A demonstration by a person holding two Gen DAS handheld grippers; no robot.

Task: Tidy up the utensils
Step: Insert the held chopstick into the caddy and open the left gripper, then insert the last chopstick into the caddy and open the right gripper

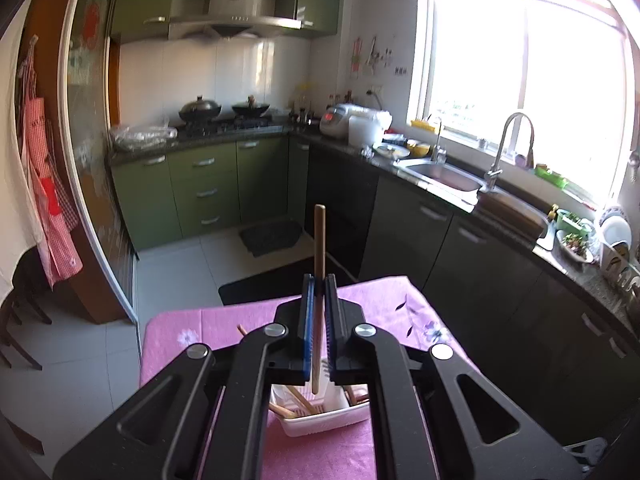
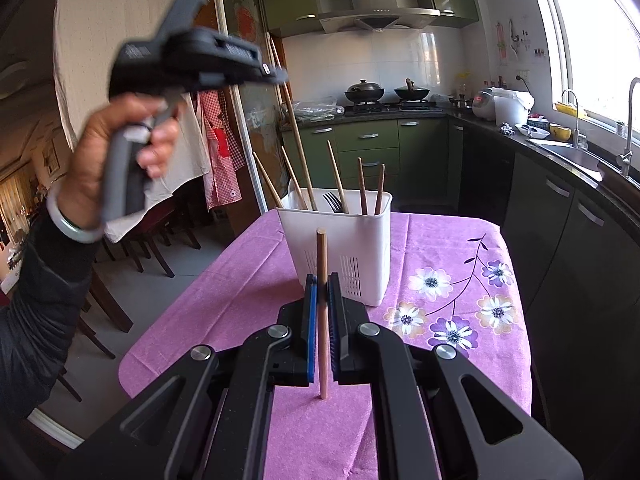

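Observation:
A white slotted utensil holder (image 2: pixel 372 240) stands on the pink flowered tablecloth (image 2: pixel 240 280). It holds several wooden chopsticks and a dark fork (image 2: pixel 332 202). My right gripper (image 2: pixel 322 284) sits just in front of the holder. It is shut on an upright wooden chopstick (image 2: pixel 321 252) whose lower end hangs just above the cloth. A hand holds my left gripper (image 2: pixel 280 76) high at the left, shut on a long chopstick (image 2: pixel 298 140) that slants down into the holder's mouth. In the left wrist view that gripper (image 1: pixel 319 284) hangs over the holder (image 1: pixel 320 420), clamping the chopstick (image 1: pixel 319 240).
Dark cabinets (image 2: pixel 560 240) stand close along the table's right side, under a counter with a sink (image 2: pixel 572 152). Green cabinets and a stove with pans (image 2: pixel 384 94) fill the back wall. Wooden chairs (image 2: pixel 120 280) stand left of the table.

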